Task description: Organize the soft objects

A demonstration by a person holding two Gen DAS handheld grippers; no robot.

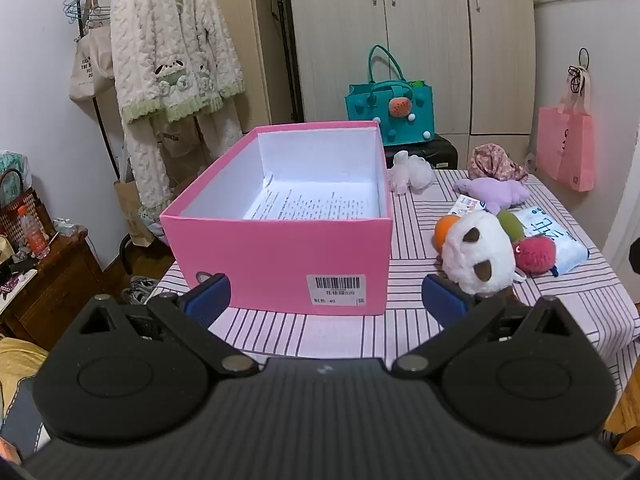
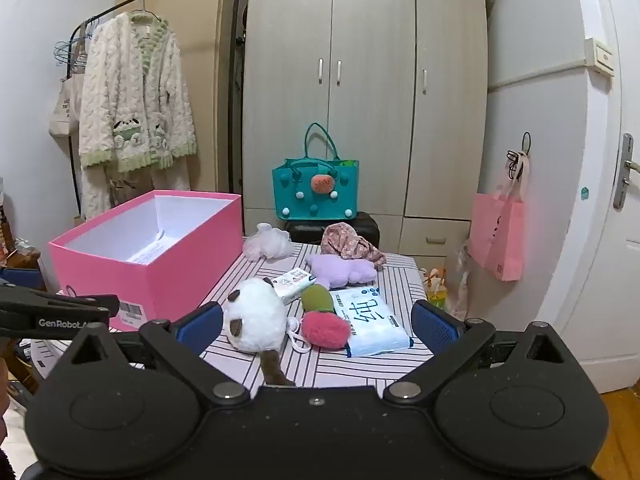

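Note:
An open pink box (image 1: 280,256) (image 2: 160,276) stands on the left of a striped table; only a printed sheet lies inside. To its right lie a white plush with brown ears (image 1: 478,256) (image 2: 256,316), a red fuzzy toy (image 1: 534,254) (image 2: 324,330), a green toy (image 2: 318,298), a purple plush (image 1: 494,192) (image 2: 344,268), a floral cloth (image 2: 352,246) and a white mesh puff (image 1: 412,174) (image 2: 268,246). My left gripper (image 1: 326,300) is open and empty in front of the box. My right gripper (image 2: 316,324) is open and empty, near the white plush.
Two wipe packs (image 2: 372,324) (image 2: 294,282) lie among the toys. A teal bag (image 2: 316,192) sits behind the table on a black case. A clothes rack (image 2: 132,104) stands at the left, a wardrobe (image 2: 360,80) behind, a pink bag (image 2: 498,236) by the door.

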